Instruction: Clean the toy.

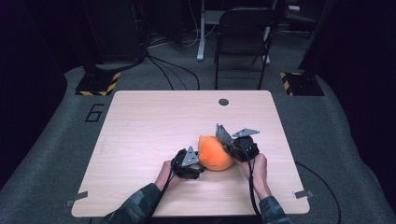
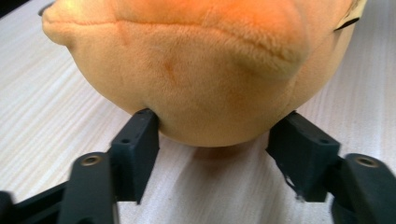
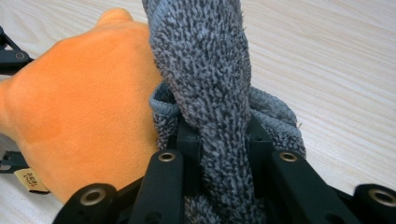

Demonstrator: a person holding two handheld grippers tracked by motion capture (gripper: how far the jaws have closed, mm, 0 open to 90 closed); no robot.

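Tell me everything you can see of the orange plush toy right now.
The orange plush toy is a rounded, soft, short-pile piece with stitched seams, a small nub at one end and a tag at its edge. It lies on the wooden table. The left gripper straddles its paler end, jaws touching its sides. A grey fuzzy cloth, clamped in the right gripper, lies against it.

My sleeves [image 1: 140,205] are dark camouflage; my grippers are black, each topped with a grey three-cornered plate [image 1: 190,157] and trailing a black cable [image 1: 252,191].
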